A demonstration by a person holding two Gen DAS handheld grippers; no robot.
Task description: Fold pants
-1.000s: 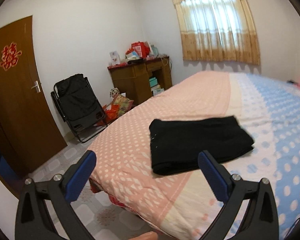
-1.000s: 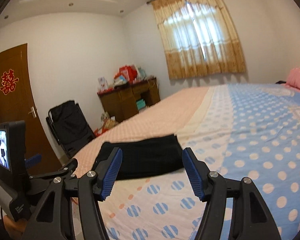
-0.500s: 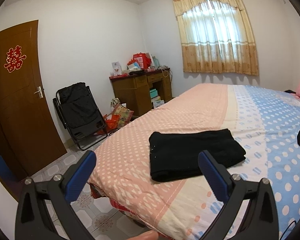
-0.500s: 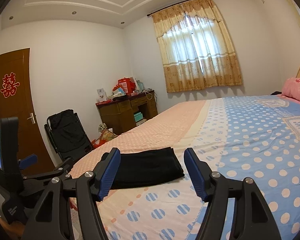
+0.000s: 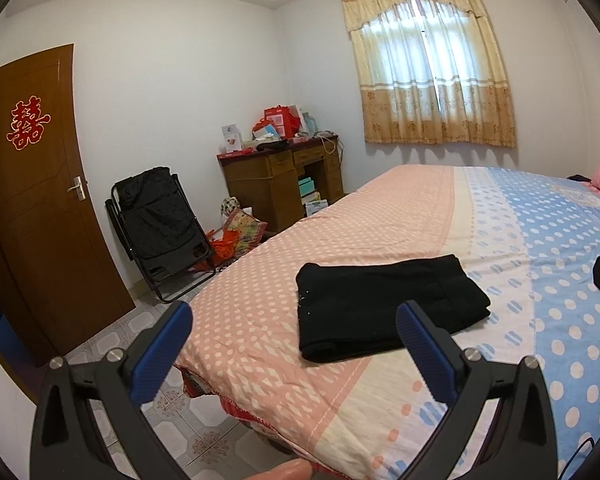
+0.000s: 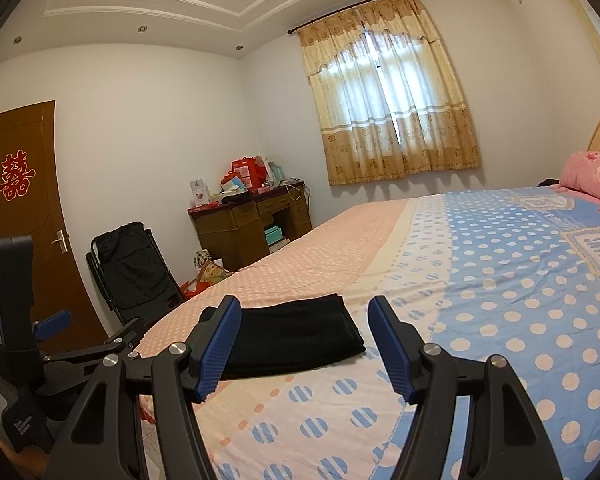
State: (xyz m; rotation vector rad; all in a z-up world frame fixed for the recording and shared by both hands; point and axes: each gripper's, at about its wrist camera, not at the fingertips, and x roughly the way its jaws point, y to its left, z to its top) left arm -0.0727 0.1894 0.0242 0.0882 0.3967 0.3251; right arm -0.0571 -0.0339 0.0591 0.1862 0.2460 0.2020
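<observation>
The bed [image 5: 400, 216] carries a polka-dot cover, pink toward the foot and blue toward the head, in a white-walled room with a curtained window [image 5: 428, 72] and a brown door [image 5: 40, 208]. A cluttered wooden desk [image 5: 280, 176] and a folding black chair [image 5: 160, 224] stand against the far wall (bags lie on the floor between them). The pants [image 5: 384, 308], black, lie folded flat on the pink part near the bed's edge. The left gripper [image 5: 292, 320] and right gripper [image 6: 302, 328] hover short of them, jaws spread wide, gripping and touching nothing.
</observation>
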